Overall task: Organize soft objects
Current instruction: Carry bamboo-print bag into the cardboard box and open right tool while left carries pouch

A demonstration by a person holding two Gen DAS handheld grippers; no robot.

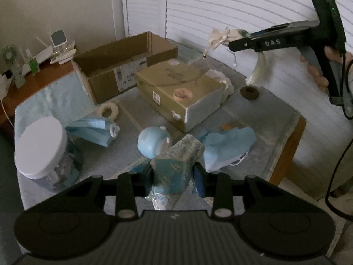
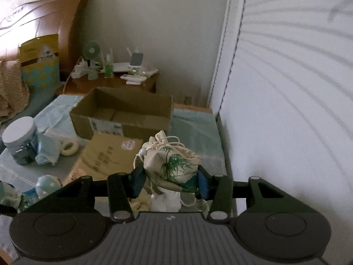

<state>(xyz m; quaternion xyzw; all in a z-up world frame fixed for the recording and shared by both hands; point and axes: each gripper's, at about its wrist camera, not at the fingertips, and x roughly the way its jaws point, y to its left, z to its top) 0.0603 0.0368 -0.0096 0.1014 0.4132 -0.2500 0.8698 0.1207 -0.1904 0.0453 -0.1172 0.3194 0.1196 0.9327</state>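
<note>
My left gripper (image 1: 173, 174) is shut on a teal patterned fabric pouch (image 1: 178, 156), held above the table's near part. My right gripper (image 2: 171, 182) is shut on a white drawstring pouch with a green bamboo print (image 2: 174, 163), held in the air above the closed box; it shows in the left wrist view (image 1: 222, 36) at the far right, with a tassel hanging under it. An open cardboard box (image 1: 123, 59) (image 2: 123, 110) stands at the back of the table. A light blue round soft toy (image 1: 152, 141), blue face masks (image 1: 225, 145) and a cream fluffy ring (image 1: 109, 110) lie on the cloth.
A closed tan box (image 1: 176, 90) lies in the middle of the table. A white-lidded jar (image 1: 42, 148) stands at the near left. A folded blue cloth (image 1: 94, 130) lies beside it. A nightstand with small gadgets (image 2: 110, 70) is behind. White shutter doors (image 2: 286, 88) stand to the right.
</note>
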